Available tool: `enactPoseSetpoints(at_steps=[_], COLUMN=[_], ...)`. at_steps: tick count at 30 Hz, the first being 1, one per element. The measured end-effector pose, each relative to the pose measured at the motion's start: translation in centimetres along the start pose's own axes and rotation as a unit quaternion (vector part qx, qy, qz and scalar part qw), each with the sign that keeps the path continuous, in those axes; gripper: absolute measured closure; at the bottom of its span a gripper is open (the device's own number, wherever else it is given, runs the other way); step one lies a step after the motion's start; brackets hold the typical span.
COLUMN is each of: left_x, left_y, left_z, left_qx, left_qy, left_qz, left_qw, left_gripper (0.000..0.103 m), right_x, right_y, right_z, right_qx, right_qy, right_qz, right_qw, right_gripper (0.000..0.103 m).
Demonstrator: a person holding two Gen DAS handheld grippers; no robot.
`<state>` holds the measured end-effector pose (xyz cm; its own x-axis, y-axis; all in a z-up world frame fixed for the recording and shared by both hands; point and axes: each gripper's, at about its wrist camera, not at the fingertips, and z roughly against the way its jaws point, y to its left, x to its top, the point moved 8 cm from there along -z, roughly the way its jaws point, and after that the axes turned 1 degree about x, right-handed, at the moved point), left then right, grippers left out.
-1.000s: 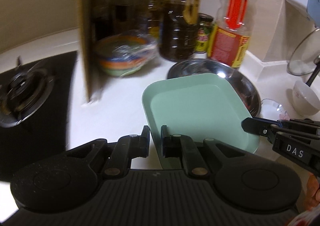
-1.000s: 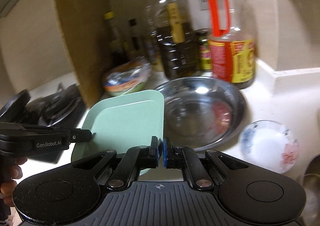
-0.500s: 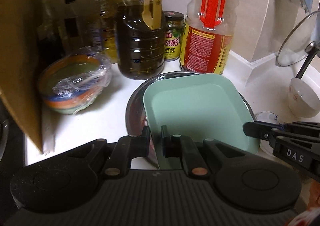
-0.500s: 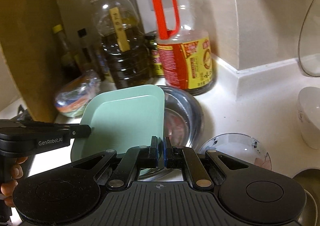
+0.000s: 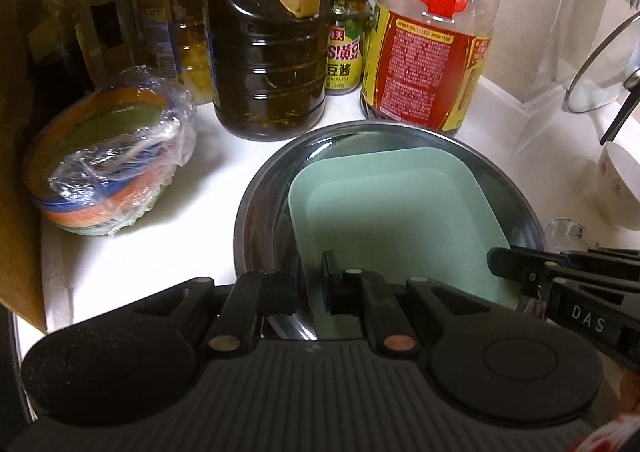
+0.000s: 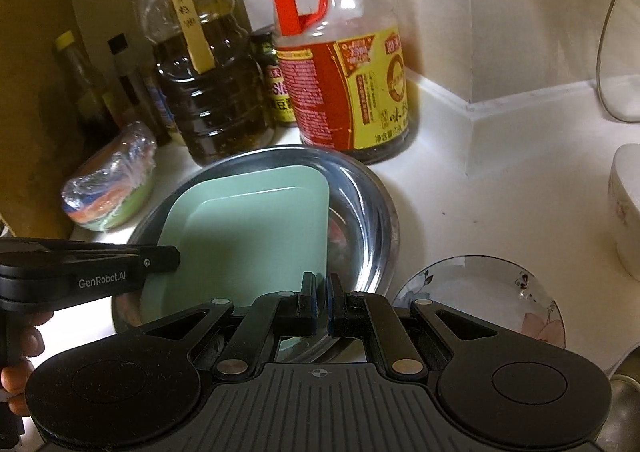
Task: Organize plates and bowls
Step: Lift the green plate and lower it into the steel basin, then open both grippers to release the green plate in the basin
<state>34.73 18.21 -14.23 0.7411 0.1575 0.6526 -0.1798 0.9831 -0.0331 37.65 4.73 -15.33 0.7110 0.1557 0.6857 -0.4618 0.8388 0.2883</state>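
Note:
A mint green square plate (image 5: 396,219) lies inside a round steel bowl (image 5: 264,203) on the white counter. My left gripper (image 5: 311,284) is shut on the plate's near left edge. My right gripper (image 6: 320,306) is shut on the plate's near right corner; the plate (image 6: 256,228) and the steel bowl (image 6: 364,195) show in the right wrist view too. The right gripper's fingertip (image 5: 504,264) appears at the plate's right in the left wrist view.
A plastic-wrapped stack of coloured bowls (image 5: 112,167) sits at left by a brown board. Oil and sauce bottles (image 5: 268,51) stand behind the steel bowl. A flowered glass dish (image 6: 480,300), a white bowl (image 6: 628,207) and a glass lid (image 5: 600,67) lie right.
Both grippers carried the green plate to the right, from beside the stove to over the steel bowl, and lowered it into the bowl.

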Motion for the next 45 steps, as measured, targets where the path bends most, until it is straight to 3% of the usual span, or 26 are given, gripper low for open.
enactPoseSetpoints(at_steps=[20, 25, 35, 45], left_x=[0.2, 0.6, 0.4, -1.4], left_y=[-0.3, -0.1, -0.6, -4.6], left_z=[-0.4, 0.5, 3.0, 5.9], left_qx=[-0.011, -0.011, -0.021, -0.049], left_qy=[0.009, 0.003, -0.008, -0.013], left_qz=[-0.016, -0.019, -0.022, -0.039], left_qw=[0.9998, 0.9998, 0.9995, 0.9979], left_gripper=[0.088, 0.086, 0.086, 0.086], right_x=[0.8, 1.2, 0.8, -1.4], right_y=[0.3, 0.6, 0.7, -1.1], right_z=[0.3, 1.3, 3.9, 8.7], right_qx=[-0.017, -0.013, -0.013, -0.016], right_qy=[-0.002, -0.02, -0.038, -0.039], right_qz=[0.001, -0.007, -0.028, -0.042], right_qw=[1.0, 1.0, 0.999, 0.998], right_gripper=[0.094, 0.064, 0.064, 0.064])
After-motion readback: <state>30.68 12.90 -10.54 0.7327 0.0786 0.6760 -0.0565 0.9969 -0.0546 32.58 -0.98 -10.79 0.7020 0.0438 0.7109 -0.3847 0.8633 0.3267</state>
